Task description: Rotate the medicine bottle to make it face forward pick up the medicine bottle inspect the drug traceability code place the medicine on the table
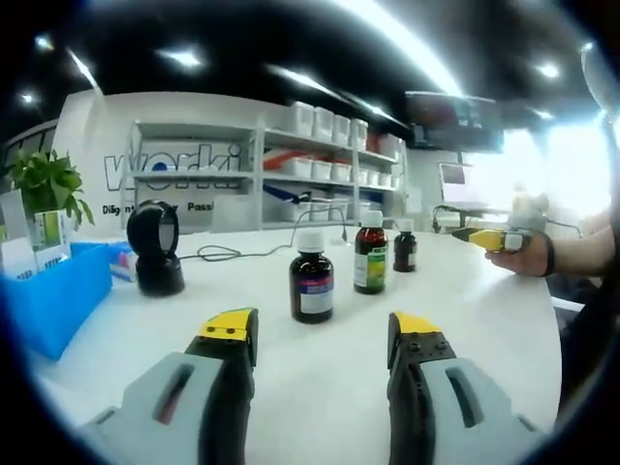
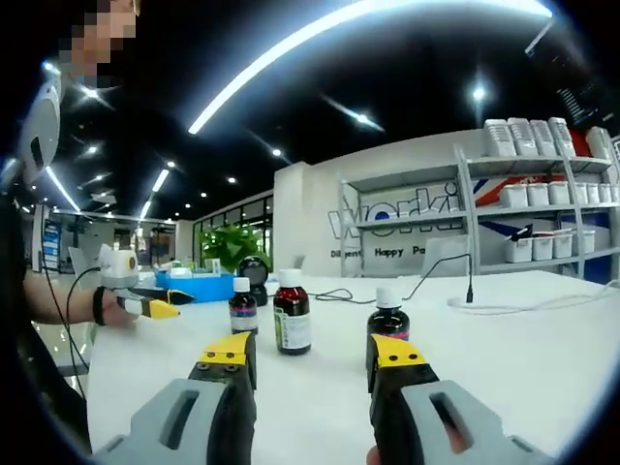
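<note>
Bottles (image 1: pixel 312 275), three of them, are standing on the white table (image 1: pixel 484 310) while both grippers (image 1: pixel 322 334) (image 2: pixel 314 356) are hovering, jaws spread, pinching nothing.

Three dark medicine bottles (image 2: pixel 292 325) upright on the white table (image 2: pixel 542 358) — right gripper (image 2: pixel 313 356) gaping, empty — left gripper (image 2: pixel 155 308) hovering far left.

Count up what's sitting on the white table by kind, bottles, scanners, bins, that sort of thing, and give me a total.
Brown medicine bottles with white caps: 3 (nearest, middle, farthest)
Black round scanner on a stand: 1
Blue bin: 1
Black cable: 1
Total: 6
</note>
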Motion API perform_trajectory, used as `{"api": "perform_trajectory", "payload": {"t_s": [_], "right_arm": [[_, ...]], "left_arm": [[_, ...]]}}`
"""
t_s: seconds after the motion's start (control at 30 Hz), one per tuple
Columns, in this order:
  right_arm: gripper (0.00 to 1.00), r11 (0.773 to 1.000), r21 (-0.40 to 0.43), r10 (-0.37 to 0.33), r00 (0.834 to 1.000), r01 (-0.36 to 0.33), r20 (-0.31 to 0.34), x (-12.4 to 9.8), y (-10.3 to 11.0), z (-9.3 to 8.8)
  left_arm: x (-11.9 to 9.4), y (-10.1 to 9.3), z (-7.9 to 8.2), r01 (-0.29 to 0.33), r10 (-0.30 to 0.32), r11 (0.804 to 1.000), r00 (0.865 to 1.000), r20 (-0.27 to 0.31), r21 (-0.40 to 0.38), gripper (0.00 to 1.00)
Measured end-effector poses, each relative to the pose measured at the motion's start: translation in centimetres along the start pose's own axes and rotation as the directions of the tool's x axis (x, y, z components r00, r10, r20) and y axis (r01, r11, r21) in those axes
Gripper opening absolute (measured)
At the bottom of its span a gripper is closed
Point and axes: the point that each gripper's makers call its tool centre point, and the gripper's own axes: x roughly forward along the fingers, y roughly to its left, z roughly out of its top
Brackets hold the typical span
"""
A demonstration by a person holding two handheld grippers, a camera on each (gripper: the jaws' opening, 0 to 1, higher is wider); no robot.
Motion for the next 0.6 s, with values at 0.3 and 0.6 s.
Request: {"api": "perform_trajectory", "payload": {"t_s": [0.3,0.6], "right_arm": [[0.40,1.000,0.022,-0.002,1.000,0.003,-0.029,0.3,0.9,0.6],[0.39,1.000,0.001,-0.004,0.999,0.004,-0.041,2.3,3.5,5.1]], "left_arm": [[0.0,0.3,-0.1,-0.004,0.004,1.000,1.000,-0.001,0.010,0.45],[0.0,0.3,-0.1,0.002,-0.002,1.000,1.000,0.000,0.014,0.45]]}}
